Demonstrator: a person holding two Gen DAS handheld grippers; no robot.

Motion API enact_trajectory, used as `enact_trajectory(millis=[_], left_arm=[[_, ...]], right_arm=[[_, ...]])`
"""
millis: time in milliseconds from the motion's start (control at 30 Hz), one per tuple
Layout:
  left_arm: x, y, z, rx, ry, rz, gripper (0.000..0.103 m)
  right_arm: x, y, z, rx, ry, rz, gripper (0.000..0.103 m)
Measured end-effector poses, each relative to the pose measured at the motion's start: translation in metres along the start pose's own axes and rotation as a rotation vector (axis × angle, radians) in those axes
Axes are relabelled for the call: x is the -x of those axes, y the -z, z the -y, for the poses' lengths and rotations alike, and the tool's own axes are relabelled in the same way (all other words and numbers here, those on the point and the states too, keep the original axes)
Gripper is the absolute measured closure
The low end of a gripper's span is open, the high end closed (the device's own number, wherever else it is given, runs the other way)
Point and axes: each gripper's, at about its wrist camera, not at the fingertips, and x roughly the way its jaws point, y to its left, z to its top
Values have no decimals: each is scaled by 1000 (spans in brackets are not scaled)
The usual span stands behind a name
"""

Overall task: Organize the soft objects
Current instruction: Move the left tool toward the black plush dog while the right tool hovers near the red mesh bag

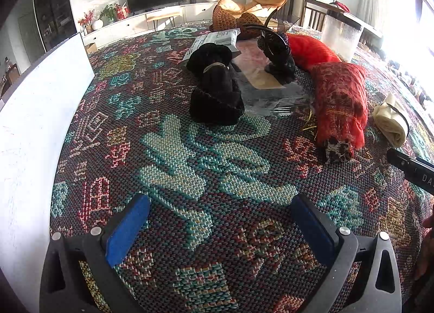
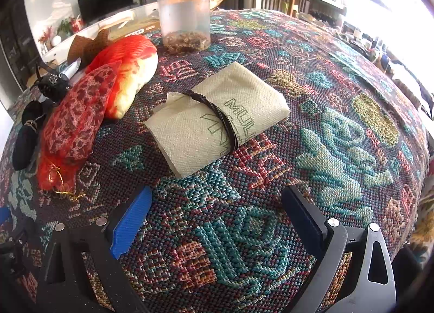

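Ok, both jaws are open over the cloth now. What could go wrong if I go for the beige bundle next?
1. The beige bundle is held only by a thin dark band; gripping off the band may let it unfold.
2. The red mesh bag lies close on the left, gold cord trailing toward the right gripper; it could snag.
3. The plastic jar stands just behind; overshooting may tip it.

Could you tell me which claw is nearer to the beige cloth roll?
Right. The right claw sits open just short of the roll; the left claw is farther off, with the roll to its right.
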Motion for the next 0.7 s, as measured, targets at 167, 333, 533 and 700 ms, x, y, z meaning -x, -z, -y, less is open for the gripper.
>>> enact_trajectory(millis=[167, 333, 533, 700], left_arm=[[0, 0, 0, 0, 0, 0, 0], [0, 0, 0, 0, 0, 1, 0], [0, 0, 0, 0, 0, 1, 0], [0, 0, 0, 1, -1, 1, 0]], right_arm=[[1, 1, -1, 0, 0, 0, 5], [1, 1, 0, 0, 0, 1, 5], [1, 1, 0, 0, 0, 1, 5], [1, 2, 0, 0, 0, 1, 5]])
